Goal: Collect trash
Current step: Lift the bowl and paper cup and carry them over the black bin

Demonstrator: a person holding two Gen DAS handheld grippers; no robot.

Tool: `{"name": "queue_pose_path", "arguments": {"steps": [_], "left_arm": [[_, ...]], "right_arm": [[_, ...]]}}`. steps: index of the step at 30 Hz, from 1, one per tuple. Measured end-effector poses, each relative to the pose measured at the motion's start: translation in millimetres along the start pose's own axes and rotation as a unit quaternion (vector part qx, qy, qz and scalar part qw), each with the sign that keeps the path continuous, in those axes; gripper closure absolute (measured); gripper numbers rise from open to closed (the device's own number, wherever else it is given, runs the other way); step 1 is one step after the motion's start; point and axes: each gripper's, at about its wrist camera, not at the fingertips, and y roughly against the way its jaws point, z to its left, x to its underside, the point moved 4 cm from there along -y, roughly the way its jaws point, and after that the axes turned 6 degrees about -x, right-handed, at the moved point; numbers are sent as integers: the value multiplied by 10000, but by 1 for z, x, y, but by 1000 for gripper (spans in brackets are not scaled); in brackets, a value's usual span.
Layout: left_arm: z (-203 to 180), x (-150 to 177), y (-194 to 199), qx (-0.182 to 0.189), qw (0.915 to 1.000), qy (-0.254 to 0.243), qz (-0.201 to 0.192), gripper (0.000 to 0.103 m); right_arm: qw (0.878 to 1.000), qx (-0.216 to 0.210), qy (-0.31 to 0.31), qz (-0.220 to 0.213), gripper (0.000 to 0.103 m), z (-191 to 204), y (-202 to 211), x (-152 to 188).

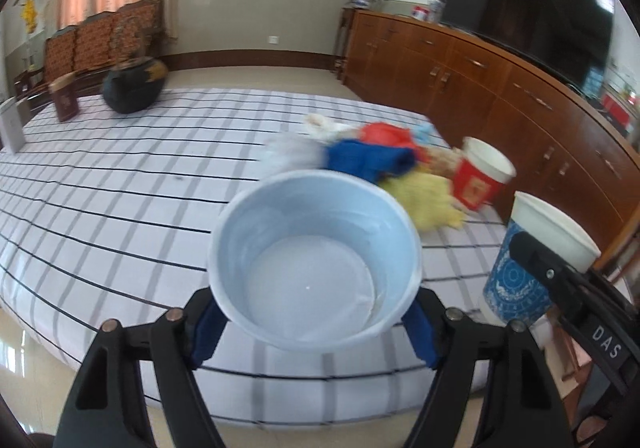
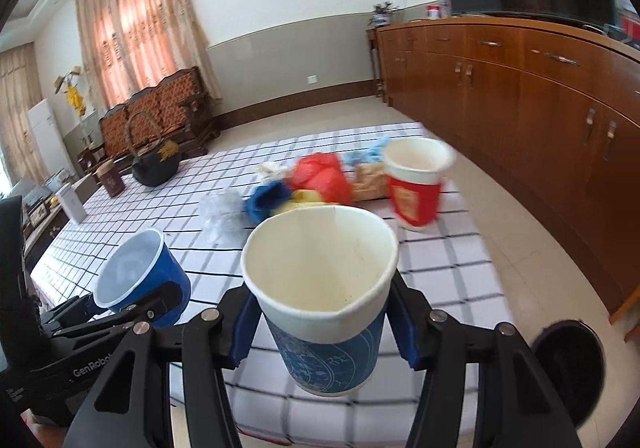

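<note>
My left gripper (image 1: 316, 322) is shut on a blue paper cup (image 1: 316, 268) with a pale inside, held above the table's near edge; it also shows in the right wrist view (image 2: 136, 276). My right gripper (image 2: 324, 328) is shut on a blue-patterned white paper cup (image 2: 320, 288), also seen at the right of the left wrist view (image 1: 532, 260). A red paper cup (image 2: 416, 183) stands at the table's right side. A pile of crumpled trash (image 2: 316, 179) in red, blue, yellow and white lies beside it.
The table has a checked cloth (image 1: 120, 183). A black teapot (image 2: 154, 163), a brown tin (image 2: 110, 179) and a white box (image 2: 72, 201) stand at its far left. A wooden sideboard (image 2: 520, 87) runs along the right. A dark round bin (image 2: 568, 368) is on the floor at lower right.
</note>
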Motion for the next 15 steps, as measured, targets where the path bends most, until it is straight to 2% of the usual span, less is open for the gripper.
{"name": "queue_pose_path", "arguments": {"steps": [7, 15], "left_arm": [[-78, 13, 10, 603, 9969, -505, 91, 26], [-172, 33, 16, 1292, 9850, -1105, 288, 26]], "right_arm": [[9973, 639, -312, -181, 44, -65, 56, 12], [9864, 1395, -834, -242, 44, -150, 113, 35]]}}
